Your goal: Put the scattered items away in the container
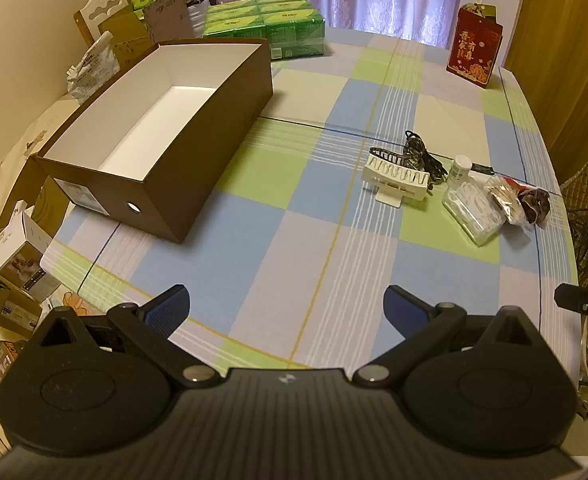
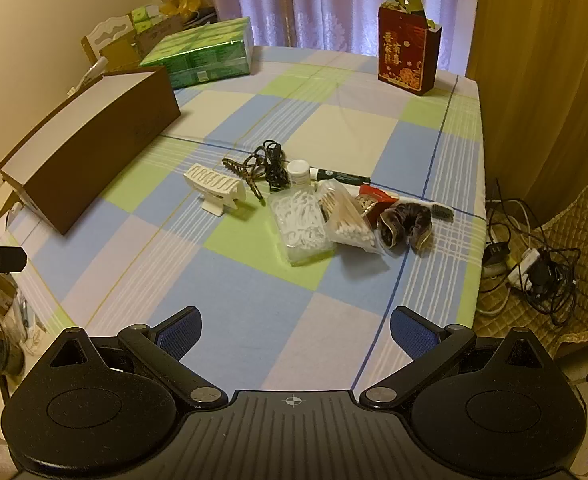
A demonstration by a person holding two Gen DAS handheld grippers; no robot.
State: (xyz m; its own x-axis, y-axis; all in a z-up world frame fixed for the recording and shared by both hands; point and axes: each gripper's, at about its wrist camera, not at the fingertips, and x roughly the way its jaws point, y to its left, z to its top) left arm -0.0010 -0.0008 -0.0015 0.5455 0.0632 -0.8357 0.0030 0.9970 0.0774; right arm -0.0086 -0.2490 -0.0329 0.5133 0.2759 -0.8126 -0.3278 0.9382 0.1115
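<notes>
Start of tidying: we hold left gripper (image 1: 285,306) and right gripper (image 2: 296,326) fingers apart, empty; brown cardboard box (image 1: 165,184) at ten o'clock awaits white plastic hair claw (image 2: 215,190), likely first.

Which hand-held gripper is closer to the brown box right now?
The left gripper: the brown box sits just ahead to its left. The right gripper faces the scattered items, with the box farther off to its left.

Left gripper (image 1: 285,308) level, jaws spread wide, empty. Right gripper (image 2: 296,330) same: jaws wide apart, empty.
</notes>
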